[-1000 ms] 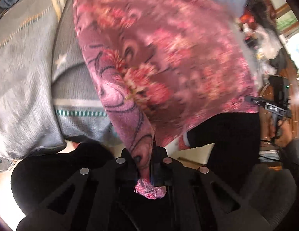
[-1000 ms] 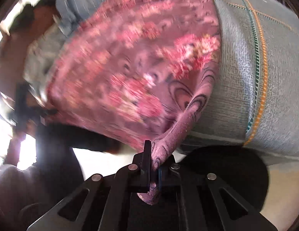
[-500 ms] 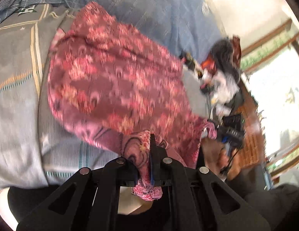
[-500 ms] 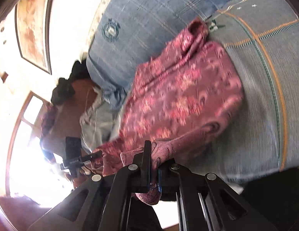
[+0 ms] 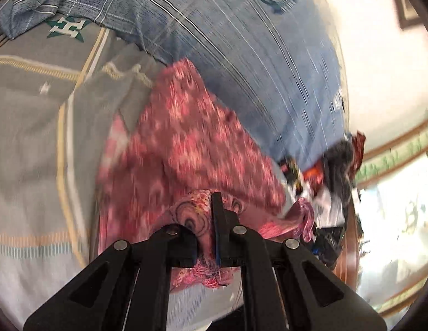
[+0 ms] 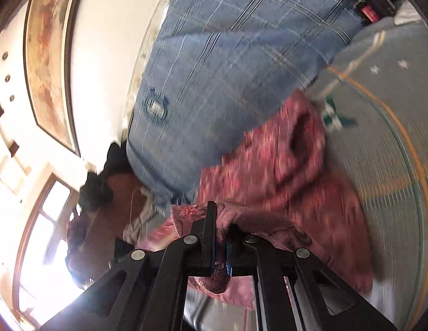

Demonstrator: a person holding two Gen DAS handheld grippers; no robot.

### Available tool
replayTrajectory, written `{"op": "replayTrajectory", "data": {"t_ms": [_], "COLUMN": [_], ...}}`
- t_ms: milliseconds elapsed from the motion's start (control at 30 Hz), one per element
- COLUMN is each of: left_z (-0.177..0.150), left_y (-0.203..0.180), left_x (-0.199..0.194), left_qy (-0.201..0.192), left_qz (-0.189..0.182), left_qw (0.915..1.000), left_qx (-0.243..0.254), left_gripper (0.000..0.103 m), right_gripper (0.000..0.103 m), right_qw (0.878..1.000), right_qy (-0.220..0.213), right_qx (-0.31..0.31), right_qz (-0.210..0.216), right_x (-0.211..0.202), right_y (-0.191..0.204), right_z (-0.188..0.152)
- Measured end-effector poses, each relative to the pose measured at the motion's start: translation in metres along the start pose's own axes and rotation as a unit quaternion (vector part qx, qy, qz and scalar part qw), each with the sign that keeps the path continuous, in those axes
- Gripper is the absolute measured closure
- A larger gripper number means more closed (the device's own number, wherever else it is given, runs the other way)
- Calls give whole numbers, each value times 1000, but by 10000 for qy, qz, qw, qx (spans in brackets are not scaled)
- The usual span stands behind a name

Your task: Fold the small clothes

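A small pink floral garment (image 5: 183, 149) lies spread over the grey striped bedcover (image 5: 34, 127), its far end reaching a blue plaid pillow (image 5: 241, 55). My left gripper (image 5: 207, 220) is shut on the garment's near edge, with bunched cloth between the fingers. In the right wrist view my right gripper (image 6: 220, 229) is shut on another part of the near edge of the same garment (image 6: 291, 171), which lies blurred ahead. An opening in the garment shows near its far end.
A crumpled blue plaid cloth (image 5: 34, 0) lies at the far left of the bed. The blue pillow (image 6: 227, 69) lies against the wall. Dark clutter (image 5: 338, 165) sits on a wooden surface beside the bed. A framed picture (image 6: 48, 63) hangs on the wall, near windows.
Both grippers have swung the garment from hanging in the air out and down onto the bedcover. It now lies lower and farther ahead. Both grips are unchanged.
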State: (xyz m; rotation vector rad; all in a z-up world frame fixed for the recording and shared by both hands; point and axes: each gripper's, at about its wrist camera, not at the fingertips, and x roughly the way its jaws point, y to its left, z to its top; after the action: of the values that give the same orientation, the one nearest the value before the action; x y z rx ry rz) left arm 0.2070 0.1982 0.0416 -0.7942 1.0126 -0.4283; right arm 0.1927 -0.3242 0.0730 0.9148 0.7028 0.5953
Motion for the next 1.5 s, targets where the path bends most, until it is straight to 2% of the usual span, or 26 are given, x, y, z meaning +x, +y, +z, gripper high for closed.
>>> {"op": "replayTrajectory", "data": {"t_ms": [100, 267, 400, 533, 600, 667, 733, 800, 833, 867, 900, 933, 967, 1033, 1100, 1167, 1200, 1267, 1300, 1333, 1400, 1433, 1467, 1500], "left_z": [31, 76, 108, 133, 145, 152, 158, 160, 161, 162, 162, 162, 161, 157, 146, 135, 125, 107, 104, 100, 96, 96, 96, 97], "left_y": [2, 5, 7, 10, 16, 25, 37, 40, 38, 35, 32, 30, 28, 25, 22, 19, 17, 16, 17, 18, 22, 21, 19, 17], "left_x": [19, 56, 92, 120, 134, 144, 149, 139, 132, 125, 113, 102, 93, 73, 70, 77, 81, 92, 96, 102, 109, 109, 107, 106], "left_qy": [-86, 20, 196, 264, 278, 406, 590, 577, 531, 474, 321, 138, -45, -356, -204, -17, 68, 277, 340, 419, 521, 519, 496, 464], "left_qz": [-71, -111, 38, 121, 239, 286, 59, -307, -414, -502, -546, -535, -489, -313, -164, -7, 99, 284, 329, 369, 433, 435, 429, 459], "left_qw": [9998, 9995, 9993, 9987, 9979, 9955, 9907, 9878, 9880, 9885, 9896, 9904, 9909, 9924, 9950, 9970, 9978, 9983, 9980, 9974, 9963, 9963, 9967, 9970], "left_qx": [-136, -294, -330, -416, -539, -807, -1225, -1413, -1390, -1346, -1296, -1270, -1251, -1138, -965, -773, -646, -435, -427, -455, -536, -527, -478, -414], "left_gripper": [97, 97, 97, 97, 97, 97, 97, 96, 92, 83, 75, 55, 40, 33, 33, 33, 33, 33, 33, 33, 33, 33, 33, 33], "right_gripper": [98, 98, 98, 99, 99, 98, 98, 94, 89, 84, 74, 63, 59, 54, 51, 50, 49, 46, 44, 44, 45, 55, 72, 97], "right_qw": [9998, 9980, 9947, 9915, 9881, 9835, 9777, 9738, 9734, 9735, 9736, 9727, 9711, 9680, 9732, 9827, 9833, 9770, 9697, 9637, 9600, 9582, 9600, 9631], "right_qy": [-89, -151, -187, -451, -583, -613, -581, -638, -613, -645, -760, -972, -1173, -1518, -1429, -928, -750, -404, -293, -227, -146, -108, -66, -41], "right_qx": [140, 491, 843, 1133, 1368, 1615, 1947, 2146, 2183, 2171, 2135, 2089, 2069, 1997, 1747, 1098, 831, 211, -51, -190, -227, -259, -352, -495], "right_qz": [-70, -378, -557, -443, -403, -536, -533, -387, -341, -303, -288, -259, -182, -70, -442, -1172, -1436, -2082, -2425, -2655, -2786, -2846, -2777, -2644], "right_x": [22, 56, 77, 85, 90, 96, 101, 98, 96, 92, 86, 76, 66, 47, 40, 51, 59, 78, 90, 101, 115, 123, 128, 132], "right_y": [-9, -37, -61, -78, -88, -100, -112, -114, -114, -112, -109, -106, -104, -99, -90, -72, -65, -54, -50, -48, -53, -53, -50, -45], "right_z": [20, 49, 66, 80, 85, 88, 88, 87, 88, 89, 89, 89, 89, 89, 92, 96, 97, 100, 102, 105, 108, 109, 111, 115]}}
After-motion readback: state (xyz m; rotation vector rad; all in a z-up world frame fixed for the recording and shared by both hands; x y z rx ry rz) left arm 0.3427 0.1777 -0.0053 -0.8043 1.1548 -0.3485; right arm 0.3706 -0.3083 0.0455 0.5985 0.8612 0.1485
